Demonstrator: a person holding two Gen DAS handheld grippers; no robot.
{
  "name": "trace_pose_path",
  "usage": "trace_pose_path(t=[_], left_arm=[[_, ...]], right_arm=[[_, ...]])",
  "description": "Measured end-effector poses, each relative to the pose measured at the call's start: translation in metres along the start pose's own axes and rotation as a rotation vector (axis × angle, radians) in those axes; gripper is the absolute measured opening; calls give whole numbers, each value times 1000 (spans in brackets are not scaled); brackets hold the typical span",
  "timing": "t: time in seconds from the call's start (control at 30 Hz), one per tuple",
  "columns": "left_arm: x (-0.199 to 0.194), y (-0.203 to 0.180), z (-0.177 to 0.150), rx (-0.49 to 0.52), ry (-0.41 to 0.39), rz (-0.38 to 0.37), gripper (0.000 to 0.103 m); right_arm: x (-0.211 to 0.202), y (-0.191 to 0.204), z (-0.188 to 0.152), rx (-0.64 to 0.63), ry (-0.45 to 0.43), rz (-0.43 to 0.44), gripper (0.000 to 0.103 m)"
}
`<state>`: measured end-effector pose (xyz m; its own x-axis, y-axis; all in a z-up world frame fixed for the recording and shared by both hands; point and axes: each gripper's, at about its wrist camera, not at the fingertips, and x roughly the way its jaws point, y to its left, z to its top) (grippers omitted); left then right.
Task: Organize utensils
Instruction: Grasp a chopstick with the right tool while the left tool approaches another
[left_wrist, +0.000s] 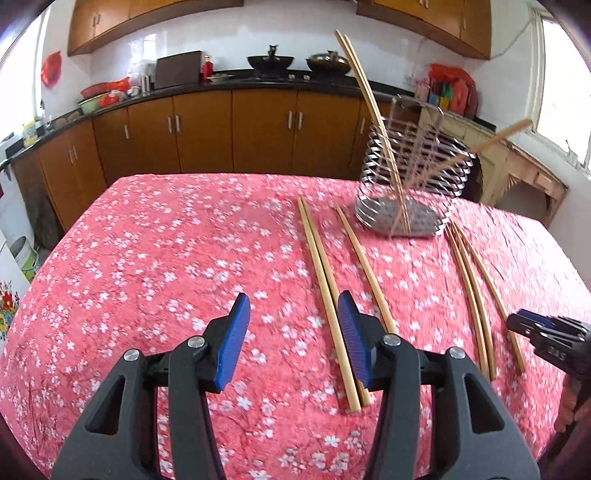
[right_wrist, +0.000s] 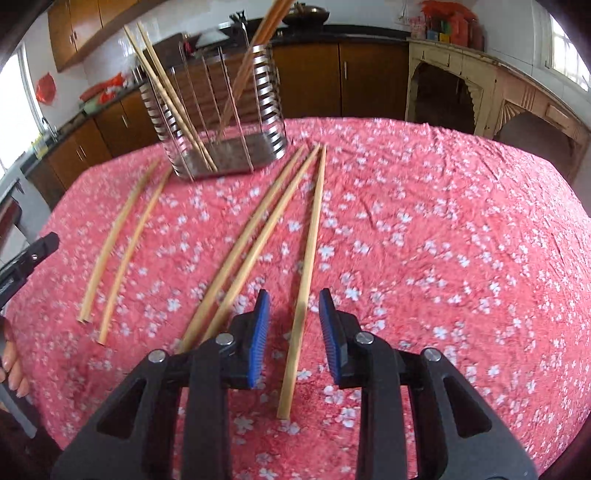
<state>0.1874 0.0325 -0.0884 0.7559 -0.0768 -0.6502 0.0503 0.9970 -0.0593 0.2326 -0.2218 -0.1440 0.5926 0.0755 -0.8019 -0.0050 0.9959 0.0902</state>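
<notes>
A metal wire utensil holder (left_wrist: 410, 184) (right_wrist: 221, 110) stands at the far side of the table with several bamboo chopsticks leaning in it. Several loose chopsticks lie on the pink floral cloth: a pair (left_wrist: 328, 291) and a single one (left_wrist: 364, 266) near my left gripper, and three more (left_wrist: 476, 288) to the right. My left gripper (left_wrist: 293, 332) is open and empty, just left of the pair. My right gripper (right_wrist: 293, 332) is open, with one chopstick (right_wrist: 304, 280) lying between its fingers; two others (right_wrist: 247, 251) lie to its left. The right gripper also shows in the left wrist view (left_wrist: 543, 332).
The table (left_wrist: 147, 258) is covered by a pink floral cloth. Behind it run brown kitchen cabinets (left_wrist: 221, 129) and a dark counter with woks. A cream wooden cabinet (right_wrist: 480, 85) stands at the right. The left gripper's edge (right_wrist: 26, 258) shows in the right wrist view.
</notes>
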Motion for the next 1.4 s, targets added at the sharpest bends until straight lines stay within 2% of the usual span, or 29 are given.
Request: trace_pose_path(t=[0.03,0.07,0.13,0.23,0.33,0.6,0.77,0.83,0.9,1.07,1.2,1.27,1.4], left_arm=[[1,-2,-4,9,7,0,50],[3,-4,-5,19,16,0,50],[10,-10,-6,33,35,9,50],[19,-12,-8,40,69,13,49],[28,-12,-12,42,104,3,44],[42,-14,-15,46,162,-16,38],[47,-18,-15,80,174,26,35],[47,-14,-12,73,173,41,28],[49,-5,-6,57,171,64,26],[56,25,5,12,170,128,26],[58,40,10,-5,170,125,27],[59,42,9,-7,170,118,27],[65,41,12,17,175,117,35]], right_arm=[[2,0,1,0,3,-9,25],[2,1,1,-12,-10,-30,15],[5,-3,5,-9,-11,-66,8],[8,-25,14,65,-13,-113,8],[7,-46,17,130,-10,-108,8],[9,-49,15,116,-17,-116,8],[12,-49,20,114,-17,-117,8],[14,-48,21,107,-20,-133,8],[16,-56,26,123,-26,-152,8],[22,-86,37,177,-46,-230,8],[23,-107,39,208,-70,-293,8],[22,-114,39,224,-76,-275,8],[24,-117,39,223,-77,-274,8]])
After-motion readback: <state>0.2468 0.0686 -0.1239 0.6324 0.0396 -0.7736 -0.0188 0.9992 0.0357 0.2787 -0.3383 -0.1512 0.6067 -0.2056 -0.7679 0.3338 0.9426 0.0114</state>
